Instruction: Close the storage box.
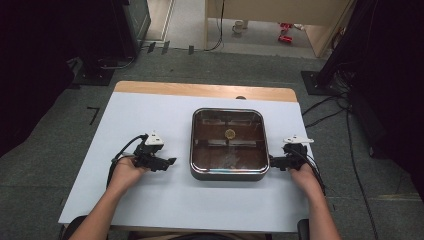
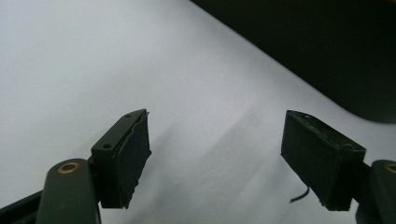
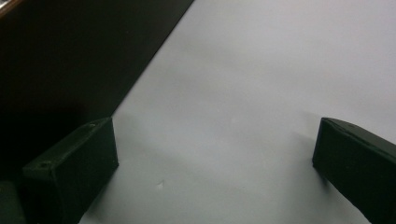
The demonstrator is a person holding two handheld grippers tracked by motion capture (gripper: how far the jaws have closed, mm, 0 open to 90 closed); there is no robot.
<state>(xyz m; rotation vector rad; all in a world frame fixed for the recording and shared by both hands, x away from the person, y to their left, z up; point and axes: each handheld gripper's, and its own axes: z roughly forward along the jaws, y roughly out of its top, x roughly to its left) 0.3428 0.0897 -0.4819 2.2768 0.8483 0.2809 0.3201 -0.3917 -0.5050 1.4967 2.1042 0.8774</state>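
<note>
We see a silver pan (image 1: 229,172) with brown inside, black grippers, a white table cover (image 1: 150,110), wood edge (image 1: 200,90).

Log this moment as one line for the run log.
left claw: open, empty, left of pan | right claw: open, empty, close by pan's right wall | square pan: on white table cover, ungrasped

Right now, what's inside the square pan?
The square pan holds brownish liquid or a reflective dark base, with one small round yellowish object near its middle. Glare streaks hide the rest of the bottom, and what the object is cannot be told.
</note>
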